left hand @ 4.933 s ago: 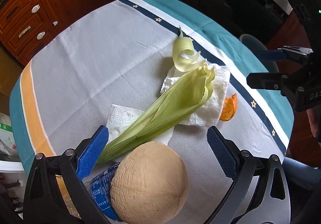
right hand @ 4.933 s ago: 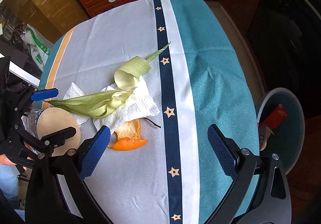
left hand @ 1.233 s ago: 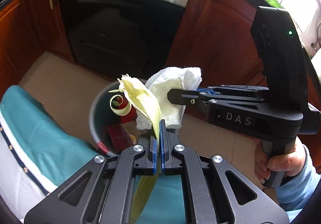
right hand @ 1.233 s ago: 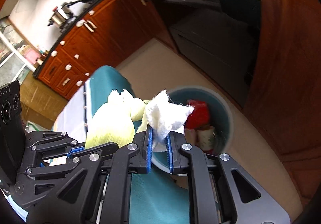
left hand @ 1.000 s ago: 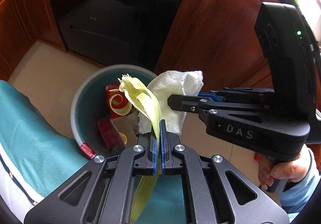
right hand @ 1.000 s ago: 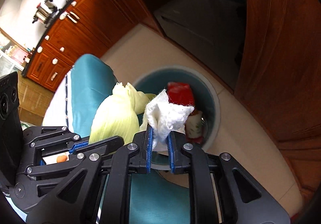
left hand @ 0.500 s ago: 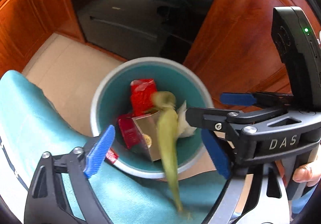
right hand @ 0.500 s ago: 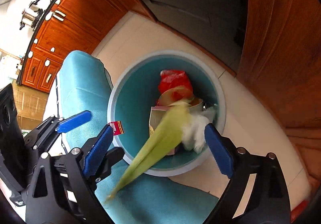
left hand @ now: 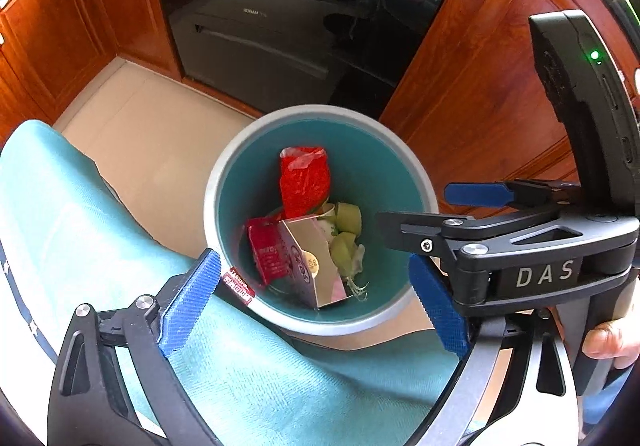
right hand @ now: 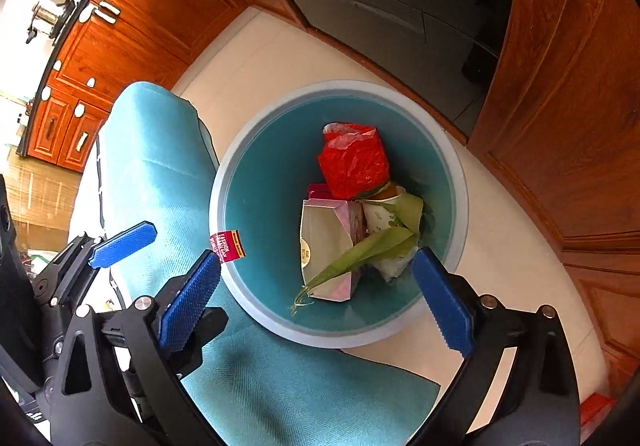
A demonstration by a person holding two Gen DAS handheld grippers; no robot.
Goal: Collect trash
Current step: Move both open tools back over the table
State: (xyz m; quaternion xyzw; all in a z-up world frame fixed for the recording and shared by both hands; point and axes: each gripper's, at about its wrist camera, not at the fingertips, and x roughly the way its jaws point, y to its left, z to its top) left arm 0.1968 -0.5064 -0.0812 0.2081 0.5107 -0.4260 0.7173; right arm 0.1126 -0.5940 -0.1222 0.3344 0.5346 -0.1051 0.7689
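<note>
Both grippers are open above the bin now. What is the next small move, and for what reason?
Probably draw both grippers back toward the table. The left gripper and right gripper are open and hold nothing, while the corn husk and white paper towel already lie inside the trash bin, on the carton. Whether more trash remains on the table cannot be seen here.

The round trash bin (right hand: 224, 182), grey-rimmed with a teal inside, stands upright on the floor just beside the tabletop's edge. In the bin, a long green corn husk (right hand: 360, 252) lies slanted across an open carton (right hand: 324, 242), with a crumpled white paper towel (right hand: 394, 266) beside it. A red plastic bag (right hand: 354, 162) leans against the bin's far wall, behind the carton.
</note>
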